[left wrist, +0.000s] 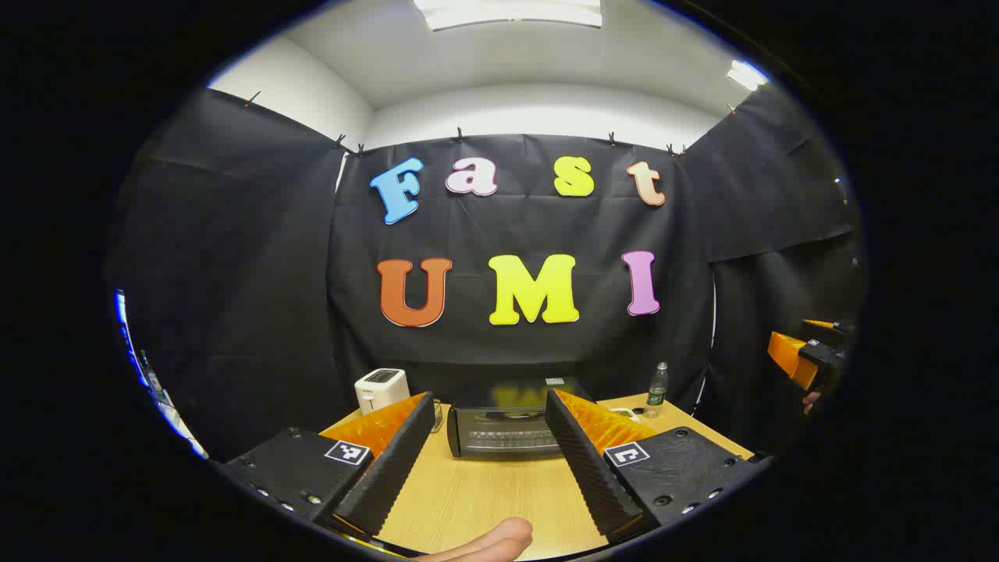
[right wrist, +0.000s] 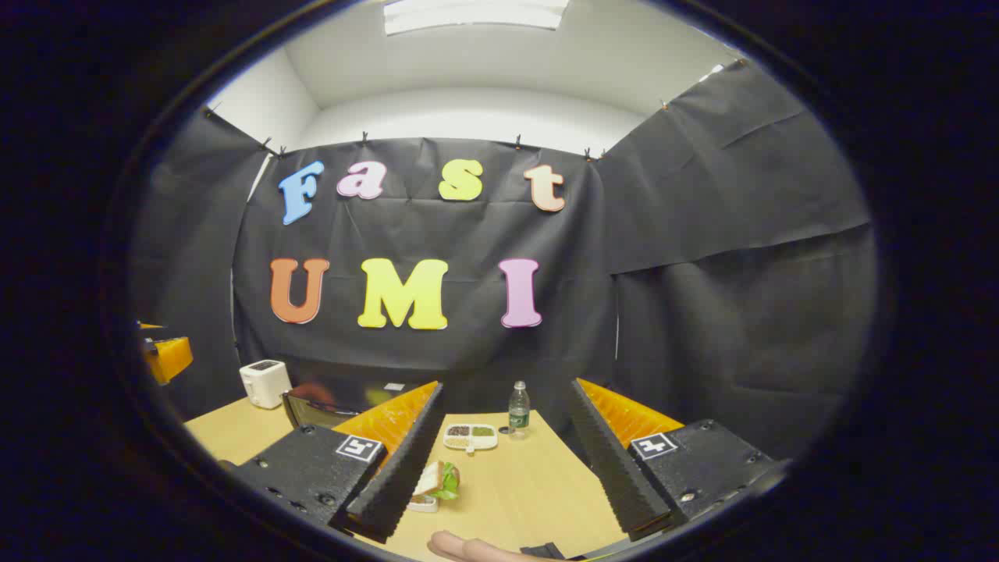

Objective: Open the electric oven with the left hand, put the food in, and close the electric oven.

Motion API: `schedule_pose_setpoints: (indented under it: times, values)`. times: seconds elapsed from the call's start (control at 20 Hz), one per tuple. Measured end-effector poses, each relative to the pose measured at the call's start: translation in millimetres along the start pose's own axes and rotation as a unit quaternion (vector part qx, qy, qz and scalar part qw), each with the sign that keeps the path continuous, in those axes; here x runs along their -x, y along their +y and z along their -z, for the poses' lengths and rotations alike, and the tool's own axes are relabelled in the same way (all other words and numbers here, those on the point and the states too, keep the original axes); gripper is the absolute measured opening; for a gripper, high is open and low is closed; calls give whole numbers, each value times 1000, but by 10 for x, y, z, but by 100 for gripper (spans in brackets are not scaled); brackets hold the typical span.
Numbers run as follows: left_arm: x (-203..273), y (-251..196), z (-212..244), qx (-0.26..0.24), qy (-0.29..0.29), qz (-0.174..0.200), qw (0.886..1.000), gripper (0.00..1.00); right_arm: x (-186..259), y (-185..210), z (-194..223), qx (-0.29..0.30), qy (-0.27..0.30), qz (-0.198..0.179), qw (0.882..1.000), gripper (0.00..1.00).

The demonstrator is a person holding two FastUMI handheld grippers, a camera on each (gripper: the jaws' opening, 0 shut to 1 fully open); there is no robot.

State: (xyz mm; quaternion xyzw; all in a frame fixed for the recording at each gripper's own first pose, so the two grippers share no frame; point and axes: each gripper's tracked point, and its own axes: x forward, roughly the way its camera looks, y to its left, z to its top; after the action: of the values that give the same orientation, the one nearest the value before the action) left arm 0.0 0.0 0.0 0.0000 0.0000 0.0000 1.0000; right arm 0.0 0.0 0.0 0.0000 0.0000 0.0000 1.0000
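Between right hand-held gripper [right wrist: 499,449] fingers, sandwich [right wrist: 439,480]; ahead of left, oven [left wrist: 503,429].

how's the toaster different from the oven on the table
The toaster is white and upright, with slots on top; the electric oven is black, low and wide, with a front door, shut. The toaster stands left of the oven and looks smaller. Both sit at the back of the wooden table.

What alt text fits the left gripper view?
The open left gripper hovers above a wooden table, aimed at a closed black electric oven at the far edge. A white toaster stands left of the oven, a water bottle right of it, black cloth behind.
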Motion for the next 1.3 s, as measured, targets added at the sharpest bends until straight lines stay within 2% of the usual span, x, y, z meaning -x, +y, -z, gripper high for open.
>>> schedule_pose_setpoints:
  times: [0.35,0.4,0.45,0.5,0.7,0.75,0.8,0.85,1.3]
  values:
    - [19,134,-8,12,2,-10,1000,94,76,36,-89,4,-11,-8,1000,94]
    - [13,150,-3,14,3,-11,1000,94,85,39,-111,4,-12,-8,1000,95]
    - [13,161,0,18,4,-11,1000,94,98,42,-96,2,-12,-10,1000,100]
    - [9,168,-8,21,3,-10,1000,93,105,52,-102,0,-11,-12,1000,95]
    - [-3,204,-16,21,2,-11,1000,93,94,65,-103,-6,-13,-17,1000,95]
    - [-2,201,-23,20,1,-11,1000,94,89,59,-106,-7,-14,-18,1000,100]
    - [3,207,-26,21,-1,-14,1000,93,88,65,-104,-10,-16,-21,1000,95]
    - [-11,197,-30,21,-5,-13,1000,93,75,69,-91,-13,-18,-23,999,94]
    - [-254,195,-4,4,-5,-11,1000,93,-211,-42,-22,-35,-25,-24,999,94]
